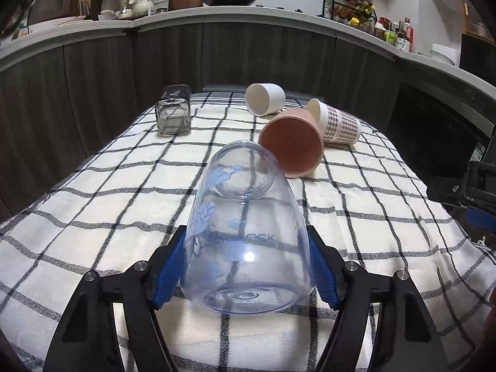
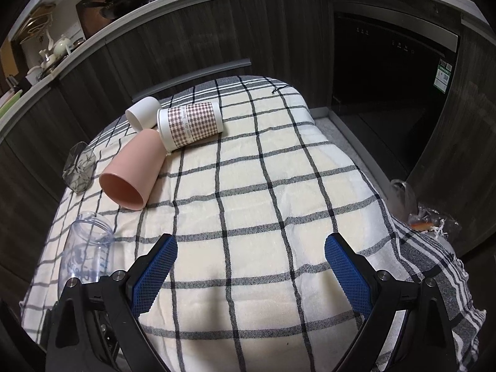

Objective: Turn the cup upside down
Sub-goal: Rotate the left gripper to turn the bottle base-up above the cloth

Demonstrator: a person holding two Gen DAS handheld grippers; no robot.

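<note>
A clear plastic cup with blue print (image 1: pixel 245 232) lies on its side between the blue pads of my left gripper (image 1: pixel 248 266), base toward the camera and mouth pointing away. The pads touch both its sides, so the gripper is shut on it. It also shows in the right wrist view (image 2: pixel 85 251) at the lower left. My right gripper (image 2: pixel 251 276) is open and empty above the checked cloth (image 2: pixel 263 186).
A pink cup (image 1: pixel 291 145), a checked paper cup (image 1: pixel 339 124) and a white cup (image 1: pixel 265 98) lie on their sides at the far right. A dark glass tumbler (image 1: pixel 173 113) stands at the far left. Cabinets surround the table.
</note>
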